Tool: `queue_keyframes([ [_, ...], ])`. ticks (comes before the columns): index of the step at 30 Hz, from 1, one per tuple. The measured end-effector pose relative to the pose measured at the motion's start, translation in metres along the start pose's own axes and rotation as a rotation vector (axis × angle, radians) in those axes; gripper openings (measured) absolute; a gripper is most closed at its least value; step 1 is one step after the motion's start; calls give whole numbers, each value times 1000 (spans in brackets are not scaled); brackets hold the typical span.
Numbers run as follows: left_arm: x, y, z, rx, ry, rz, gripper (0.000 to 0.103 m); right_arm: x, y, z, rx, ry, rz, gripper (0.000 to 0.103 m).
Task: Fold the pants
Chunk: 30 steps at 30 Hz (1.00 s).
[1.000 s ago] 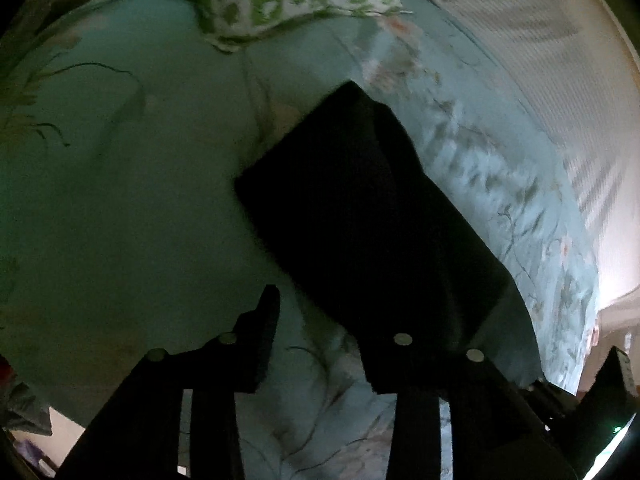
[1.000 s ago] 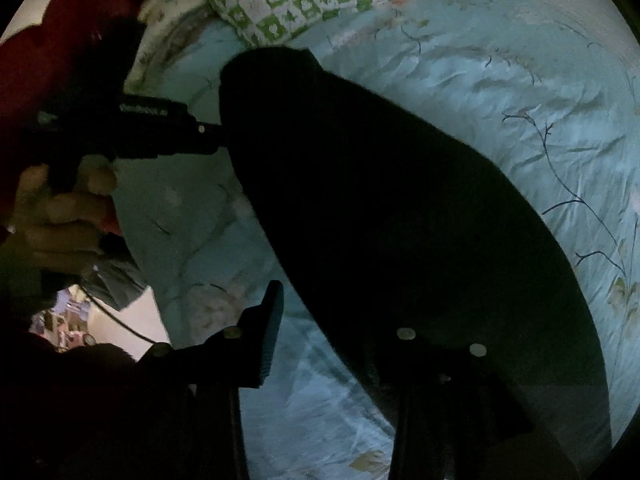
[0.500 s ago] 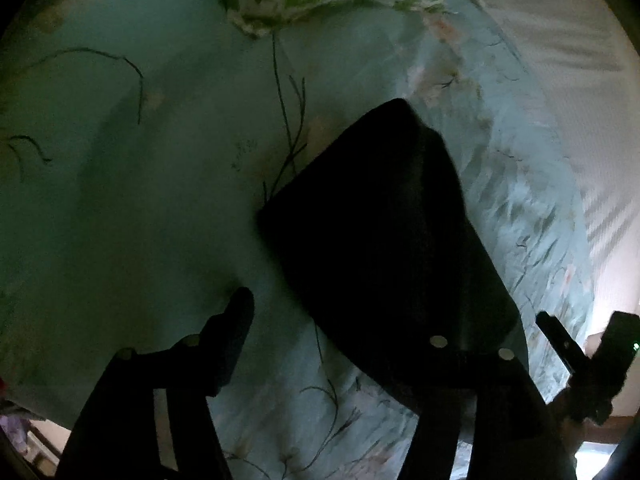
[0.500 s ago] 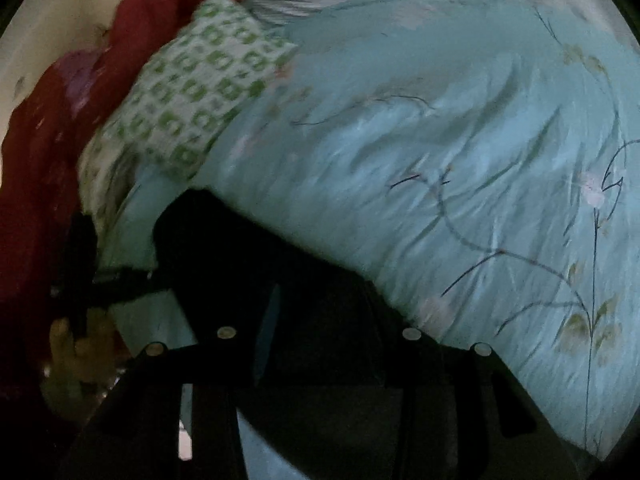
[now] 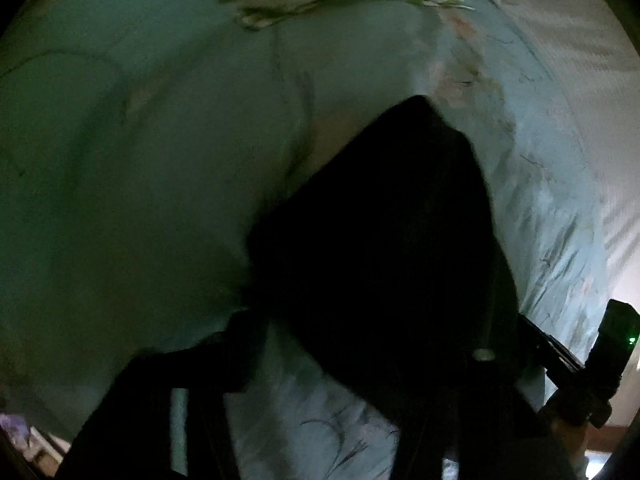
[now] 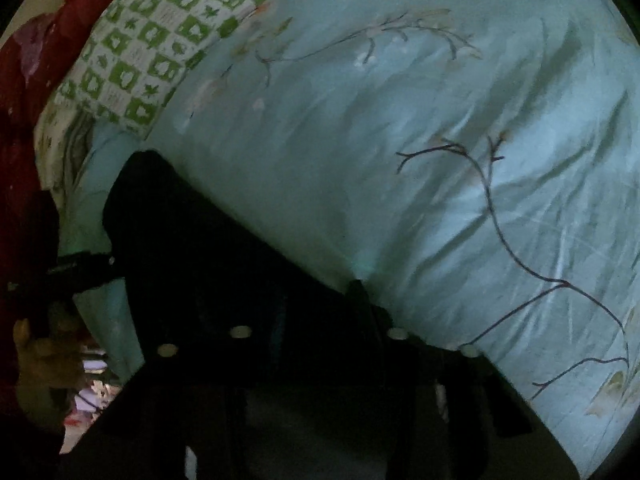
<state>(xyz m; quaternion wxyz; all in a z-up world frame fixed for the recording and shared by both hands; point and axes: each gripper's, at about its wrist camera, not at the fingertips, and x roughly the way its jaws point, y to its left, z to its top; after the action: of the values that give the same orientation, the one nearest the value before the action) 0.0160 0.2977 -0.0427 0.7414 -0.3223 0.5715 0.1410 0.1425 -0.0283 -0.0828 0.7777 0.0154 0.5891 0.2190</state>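
Observation:
The black pants (image 5: 380,240) lie folded on the teal flowered bedspread (image 5: 140,200). My left gripper (image 5: 360,332) points down at their near edge. Its jaws are closing, the left finger (image 5: 244,344) a sliver clear of the cloth and the right finger lost against the black. In the right wrist view the pants (image 6: 192,248) fill the lower left. My right gripper (image 6: 308,304) is over their near end with its jaws closing; it is too dark to see whether the pads press. Each gripper shows in the other's view: the right gripper (image 5: 580,360), the left gripper (image 6: 80,264).
A green-and-white checked pillow (image 6: 152,48) lies at the head of the bedspread (image 6: 440,160). Dark red cloth (image 6: 24,80) hangs at the far left. A person's hand (image 6: 44,352) holds the left gripper. A pale striped surface (image 5: 580,60) borders the bed.
The left gripper sank toward the pants; its jaws widened, then narrowed. The right view swung right, so the pants slid to the lower left, and its jaws narrowed.

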Motion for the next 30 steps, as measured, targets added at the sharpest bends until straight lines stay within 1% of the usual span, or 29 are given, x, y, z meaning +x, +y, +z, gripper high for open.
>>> queue_keyframes([
  [1, 0, -4, 0, 14, -7, 8, 28, -2, 3, -1, -14, -1, -6, 16],
  [2, -3, -8, -2, 39, -17, 6, 19, -5, 4, -2, -23, -5, -9, 14],
  [3, -7, -13, -2, 57, -31, -6, 16, -10, 7, -4, -35, -19, -13, 12],
  [5, -27, -16, -7, 101, -88, -55, 14, -27, 16, -8, -82, -74, -38, 11],
  [7, -53, -19, -13, 139, -153, -143, 14, -49, 30, -9, -130, -135, -66, 10],
  [8, -72, -19, -17, 163, -206, -197, 14, -62, 37, -11, -154, -172, -78, 10],
  [9, -84, -19, -19, 180, -241, -231, 14, -72, 42, -13, -172, -203, -93, 10],
  [11, -99, -17, -21, 207, -281, -277, 14, -87, 46, -18, -194, -259, -107, 10],
  [12, -102, -16, -21, 217, -286, -288, 14, -93, 45, -21, -197, -289, -115, 10],
  [14, -97, -16, -18, 230, -278, -272, 14, -93, 43, -19, -182, -305, -128, 10],
  [17, -84, -19, -13, 257, -269, -217, 14, -80, 37, -14, -151, -301, -139, 10],
  [23, -51, -28, -3, 354, -256, -70, 14, -50, 40, -7, -152, -282, -237, 9],
  [28, -25, -29, -2, 413, -241, 13, 15, -28, 34, -5, -129, -259, -296, 9],
  [30, -15, -28, -3, 417, -223, 52, 17, -20, 31, -3, -109, -241, -324, 9],
])
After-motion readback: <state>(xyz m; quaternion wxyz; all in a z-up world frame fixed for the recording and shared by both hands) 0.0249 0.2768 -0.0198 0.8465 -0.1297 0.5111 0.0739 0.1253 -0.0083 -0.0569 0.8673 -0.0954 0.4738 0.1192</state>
